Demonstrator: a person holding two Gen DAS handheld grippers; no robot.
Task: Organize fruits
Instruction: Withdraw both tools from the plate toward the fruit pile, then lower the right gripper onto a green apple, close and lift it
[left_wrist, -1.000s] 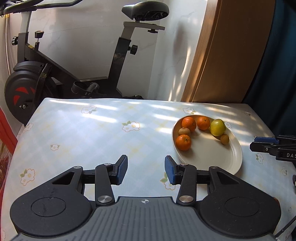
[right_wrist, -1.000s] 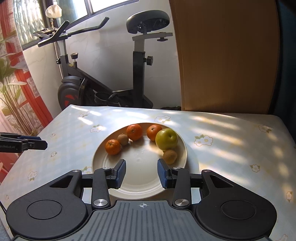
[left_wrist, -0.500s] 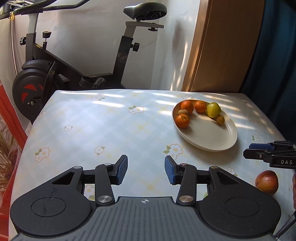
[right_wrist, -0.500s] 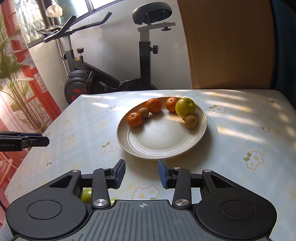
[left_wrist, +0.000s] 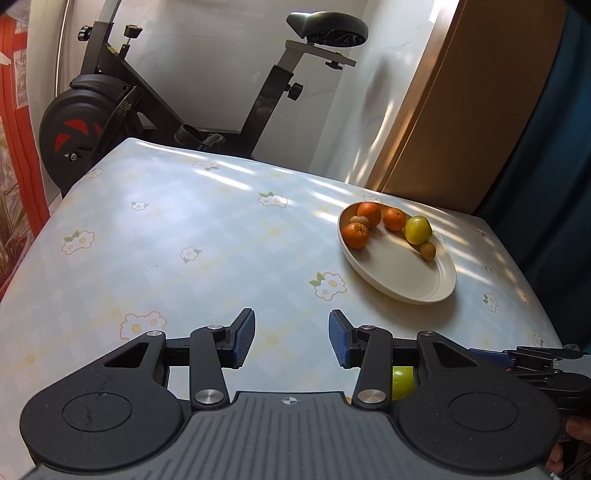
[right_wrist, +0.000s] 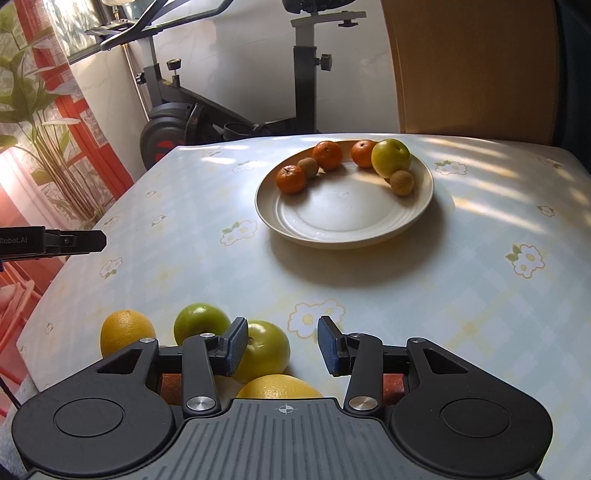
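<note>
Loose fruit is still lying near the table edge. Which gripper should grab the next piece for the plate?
Right. The right gripper, jaws just opening and empty, hangs over the loose fruit, the round green apple beside its left pad. The left gripper faces bare flowered tablecloth, away from the cream plate.

In the right wrist view, the right gripper (right_wrist: 282, 345) is covering parts of the loose fruit: a yellow citrus (right_wrist: 279, 389) is showing only its top, and reddish fruit (right_wrist: 170, 387) is peeking through gaps in the frame, its kind unclear. In the left wrist view, a green fruit (left_wrist: 402, 382) is lying mostly hidden behind the left gripper (left_wrist: 291, 341). The bike (right_wrist: 236, 99) is running off the top edge.
</note>
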